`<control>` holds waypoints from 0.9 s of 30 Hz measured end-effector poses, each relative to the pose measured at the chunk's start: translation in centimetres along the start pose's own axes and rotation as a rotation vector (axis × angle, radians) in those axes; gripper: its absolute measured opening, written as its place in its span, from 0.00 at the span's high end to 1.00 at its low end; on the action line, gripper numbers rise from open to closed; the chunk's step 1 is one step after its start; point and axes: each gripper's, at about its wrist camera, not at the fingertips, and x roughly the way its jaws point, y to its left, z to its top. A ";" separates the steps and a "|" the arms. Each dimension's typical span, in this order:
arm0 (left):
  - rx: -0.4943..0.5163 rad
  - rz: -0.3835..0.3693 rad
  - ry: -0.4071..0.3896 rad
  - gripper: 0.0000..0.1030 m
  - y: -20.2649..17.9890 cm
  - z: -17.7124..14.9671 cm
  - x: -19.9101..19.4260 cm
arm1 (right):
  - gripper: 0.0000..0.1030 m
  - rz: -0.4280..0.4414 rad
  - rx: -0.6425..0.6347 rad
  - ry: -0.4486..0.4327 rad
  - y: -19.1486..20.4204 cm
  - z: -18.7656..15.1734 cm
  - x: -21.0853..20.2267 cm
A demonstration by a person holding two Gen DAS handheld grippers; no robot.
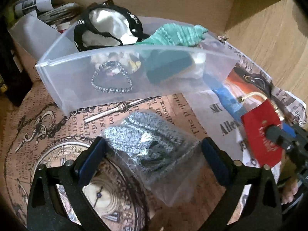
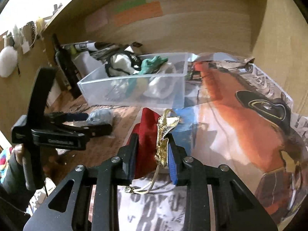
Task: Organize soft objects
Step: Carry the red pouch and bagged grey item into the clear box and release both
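Observation:
A clear plastic bin (image 1: 63,80) holds a black-and-white garment (image 1: 107,23), a teal knit (image 1: 173,32) and a beaded bracelet (image 1: 111,82); it also shows in the right wrist view (image 2: 96,90). My left gripper (image 1: 152,146) stands around a grey knit item in a clear bag (image 1: 150,140) in front of the bin, jaws wide and beside it. My right gripper (image 2: 152,140) is shut on a red pouch with a gold cord (image 2: 148,134), held just above the paper. The pouch (image 1: 259,132) and the left gripper (image 2: 100,123) each show in the other view.
Printed papers (image 1: 57,134) cover the wooden shelf floor, with an orange picture sheet (image 2: 231,115) on the right. A second container of rolled papers (image 1: 32,28) and a dark bottle (image 2: 63,65) stand at the back left. Wooden walls (image 2: 192,28) close the back and right.

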 end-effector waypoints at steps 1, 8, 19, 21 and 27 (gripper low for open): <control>0.017 0.008 -0.011 0.17 -0.2 -0.1 -0.2 | 0.75 0.000 0.002 -0.003 -0.1 0.1 -0.1; 0.042 0.003 -0.054 0.54 -0.3 -0.8 -2.0 | 0.75 0.011 -0.012 -0.041 -0.2 1.6 0.0; 0.021 0.018 -0.263 0.56 0.8 0.8 -9.4 | 0.75 0.029 -0.036 -0.170 0.8 5.7 -1.1; 0.018 0.023 -0.302 0.56 0.9 1.5 -10.5 | 0.75 0.035 -0.038 -0.190 1.1 6.6 -1.0; 0.012 0.039 -0.368 0.56 2.2 4.3 -11.3 | 0.75 0.041 -0.076 -0.208 2.3 9.0 0.4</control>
